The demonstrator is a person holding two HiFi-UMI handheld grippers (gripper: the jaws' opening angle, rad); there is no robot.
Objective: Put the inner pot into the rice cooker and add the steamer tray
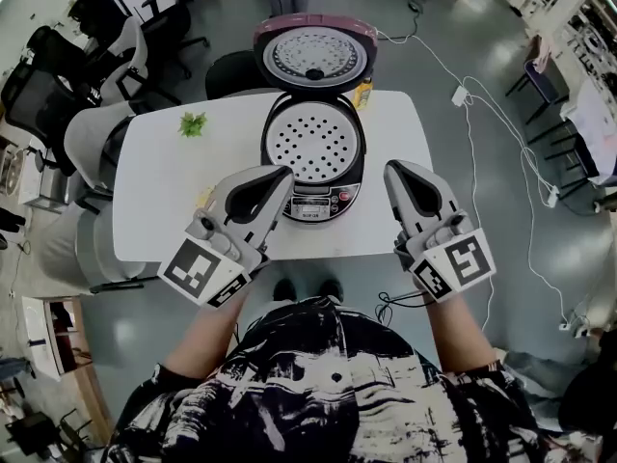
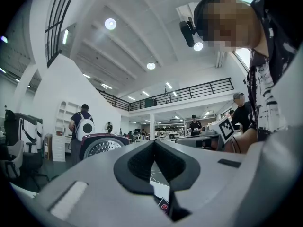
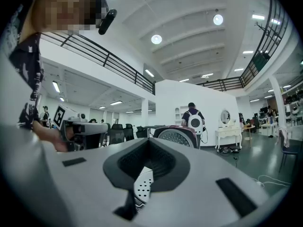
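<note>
The rice cooker (image 1: pixel 313 152) stands open at the middle of the white table (image 1: pixel 154 201), its lid (image 1: pixel 314 58) tipped back. The perforated steamer tray (image 1: pixel 309 145) lies in its mouth; the inner pot is hidden beneath it. My left gripper (image 1: pixel 286 173) is shut and empty, just left of the cooker's front panel. My right gripper (image 1: pixel 390 168) is also shut and empty, a short way right of the cooker. In the left gripper view the lid (image 2: pixel 102 146) shows beyond the closed left gripper (image 2: pixel 154 142). In the right gripper view the tray's holes (image 3: pixel 142 187) show under the closed right gripper (image 3: pixel 148 140).
A small green plant (image 1: pixel 193 123) lies on the table's left part. A yellow bottle (image 1: pixel 362 92) stands behind the cooker on the right. Office chairs (image 1: pixel 96 152) crowd the table's left side. A power strip and cable (image 1: pixel 463 95) run across the floor at right.
</note>
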